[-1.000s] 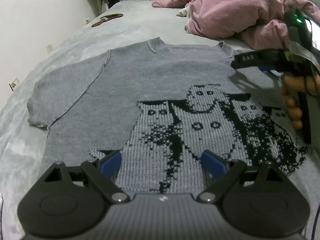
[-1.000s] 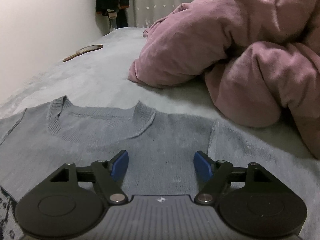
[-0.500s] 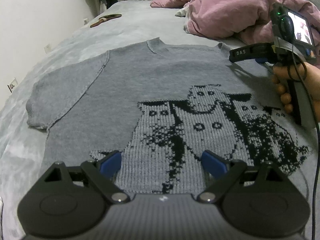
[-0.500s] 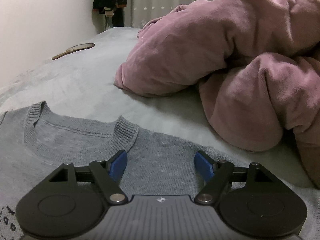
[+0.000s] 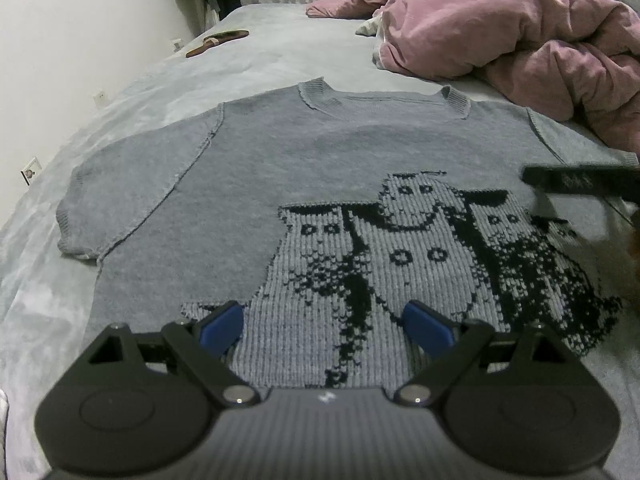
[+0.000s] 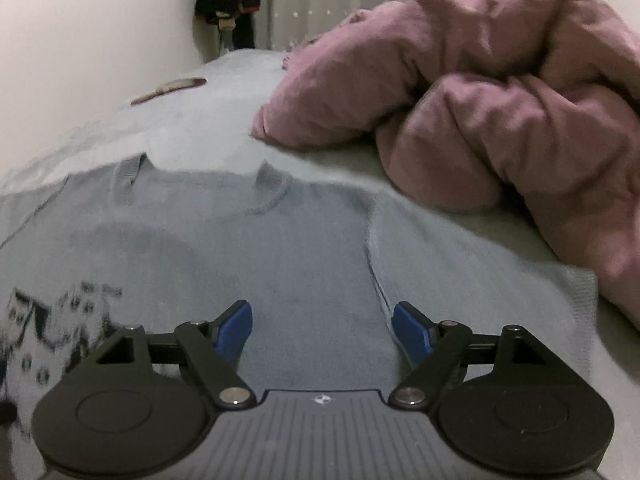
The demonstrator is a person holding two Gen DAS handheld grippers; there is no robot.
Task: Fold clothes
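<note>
Bed (image 5: pixel 280 60) | sweater (image 5: pixel 320 168) flat | both grippers (image 5: pixel 323 326) (image 6: pixel 322 326) agape (low, empty)

No legible text; white marking on right tool (image 5: pixel 580 181) too blurred.

Dim, soft light; right view motion-blurred; fisheye-warped edges.

The left claw (image 5: pixel 323 326), jaws apart, hovers over the hem of a flat grey sweater (image 5: pixel 304 168) on the bed (image 5: pixel 280 60).
</note>
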